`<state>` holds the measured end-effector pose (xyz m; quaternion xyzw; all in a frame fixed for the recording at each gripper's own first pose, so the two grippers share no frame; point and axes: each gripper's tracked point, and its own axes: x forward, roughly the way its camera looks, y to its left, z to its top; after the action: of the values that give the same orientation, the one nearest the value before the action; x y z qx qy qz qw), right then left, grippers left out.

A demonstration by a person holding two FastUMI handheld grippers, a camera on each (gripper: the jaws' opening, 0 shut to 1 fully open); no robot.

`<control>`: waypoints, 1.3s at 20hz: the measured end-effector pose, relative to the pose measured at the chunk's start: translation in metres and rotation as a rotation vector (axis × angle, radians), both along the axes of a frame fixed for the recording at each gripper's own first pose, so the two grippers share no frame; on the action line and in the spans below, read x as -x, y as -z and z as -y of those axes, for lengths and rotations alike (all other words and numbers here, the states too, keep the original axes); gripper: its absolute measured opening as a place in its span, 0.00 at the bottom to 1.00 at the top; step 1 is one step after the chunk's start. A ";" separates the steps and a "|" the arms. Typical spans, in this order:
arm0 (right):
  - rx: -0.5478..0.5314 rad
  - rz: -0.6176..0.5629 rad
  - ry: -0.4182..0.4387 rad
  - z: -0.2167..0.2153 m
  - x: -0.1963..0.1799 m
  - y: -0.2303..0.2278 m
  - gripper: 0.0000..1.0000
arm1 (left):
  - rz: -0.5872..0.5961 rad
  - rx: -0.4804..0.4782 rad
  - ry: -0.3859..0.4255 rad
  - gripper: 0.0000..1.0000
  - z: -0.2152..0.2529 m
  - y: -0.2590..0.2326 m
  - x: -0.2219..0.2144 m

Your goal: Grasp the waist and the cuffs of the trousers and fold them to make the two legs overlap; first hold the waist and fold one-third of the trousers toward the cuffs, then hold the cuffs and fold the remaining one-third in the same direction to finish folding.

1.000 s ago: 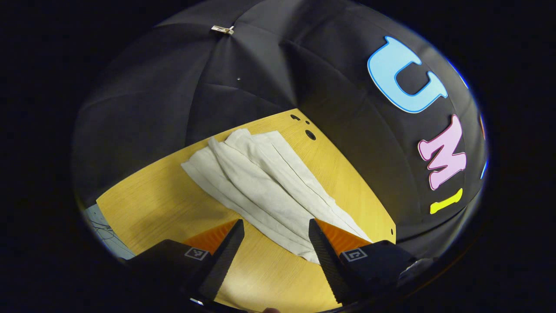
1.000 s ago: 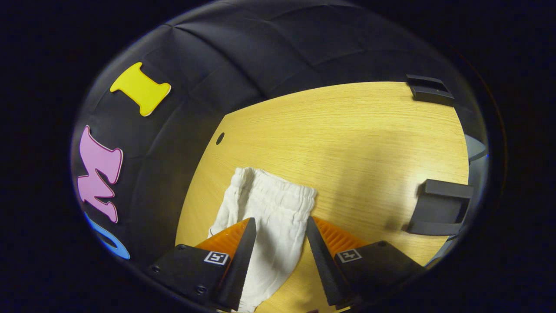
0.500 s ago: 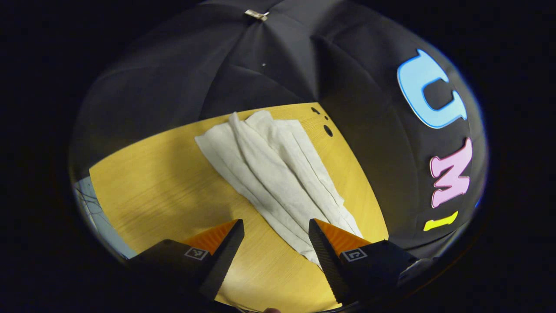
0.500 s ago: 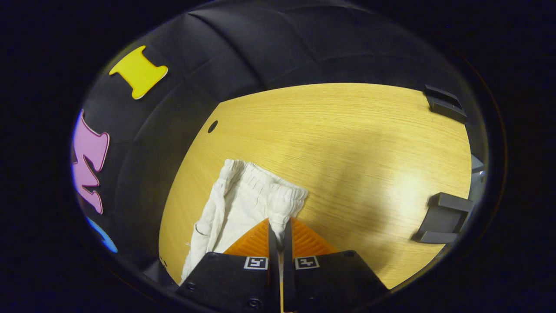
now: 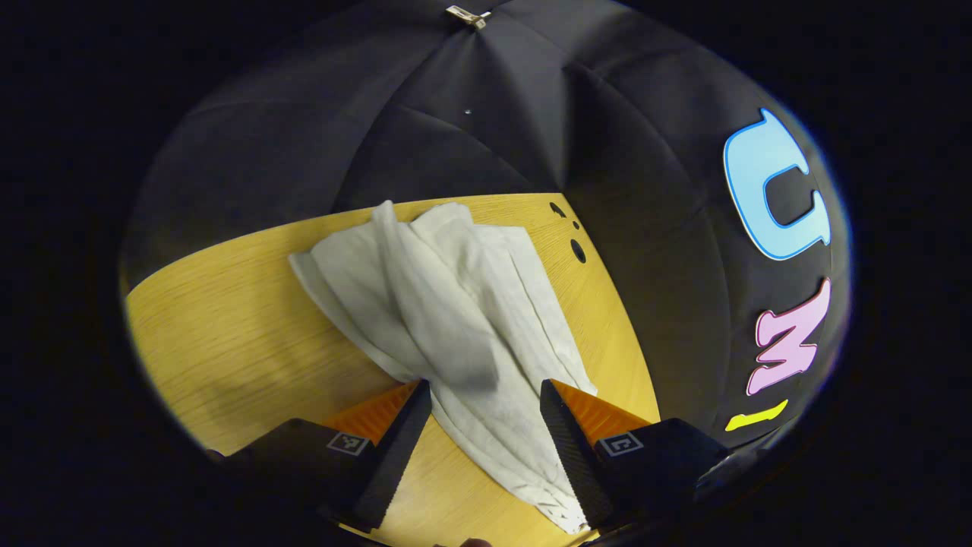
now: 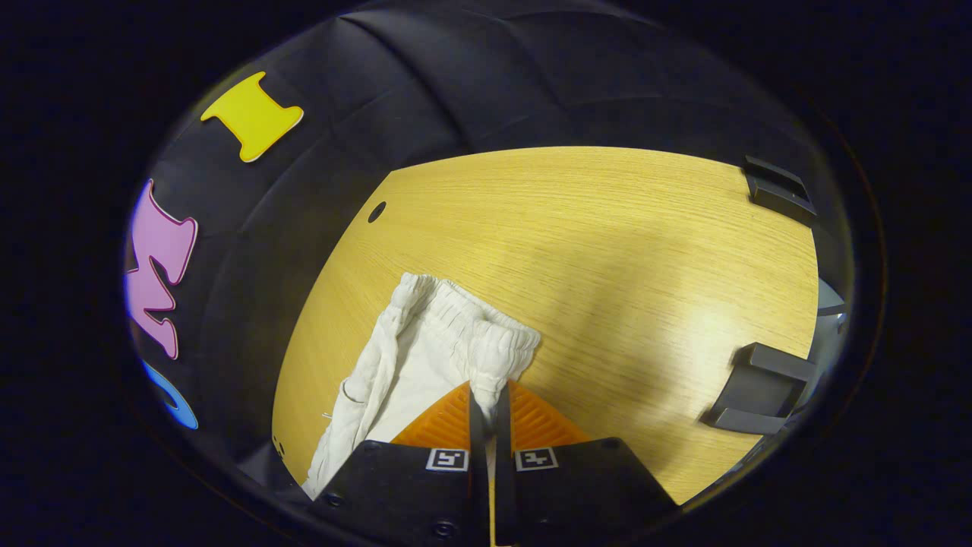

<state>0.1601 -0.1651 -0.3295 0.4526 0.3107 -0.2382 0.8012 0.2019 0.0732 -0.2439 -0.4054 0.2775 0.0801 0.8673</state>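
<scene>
the right tool (image 6: 486,395) is clenched on the gathered waistband of the white trousers (image 6: 425,357), both fingers pinching the elastic edge near the corner of the wooden bench (image 6: 607,228). in the left gripper view, the left tool (image 5: 484,399) stands spread wide with the trouser legs (image 5: 456,319) lying between its fingers, ungripped, the cloth stretching across the bench toward the booth's black wall (image 5: 456,114). 2 dark brackets (image 6: 759,387) sit along the bench's far edge.
</scene>
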 end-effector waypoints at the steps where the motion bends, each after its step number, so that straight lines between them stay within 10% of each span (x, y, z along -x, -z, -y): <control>1: 0.005 -0.002 -0.009 0.000 0.000 0.000 0.07 | 0.015 -0.011 0.016 0.95 0.003 0.000 -0.011; 4: 0.015 -0.001 -0.023 -0.001 0.000 0.001 0.07 | 0.023 -0.041 0.038 0.88 0.011 0.009 -0.035; 9: 0.008 0.026 -0.014 -0.001 -0.001 0.000 0.08 | 0.001 0.081 -0.003 0.12 0.008 0.020 -0.033; 19: 0.074 0.309 -0.062 -0.006 -0.019 -0.075 0.07 | 0.007 0.126 -0.009 0.06 0.025 0.007 0.012; 26: 0.155 0.545 -0.279 -0.082 -0.034 -0.186 0.07 | -0.040 0.114 0.061 0.06 0.058 0.027 0.047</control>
<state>0.1945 -0.0832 -0.1437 0.3905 0.1243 -0.0190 0.9120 0.1545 0.0151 -0.2707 -0.4437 0.3109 0.0457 0.8393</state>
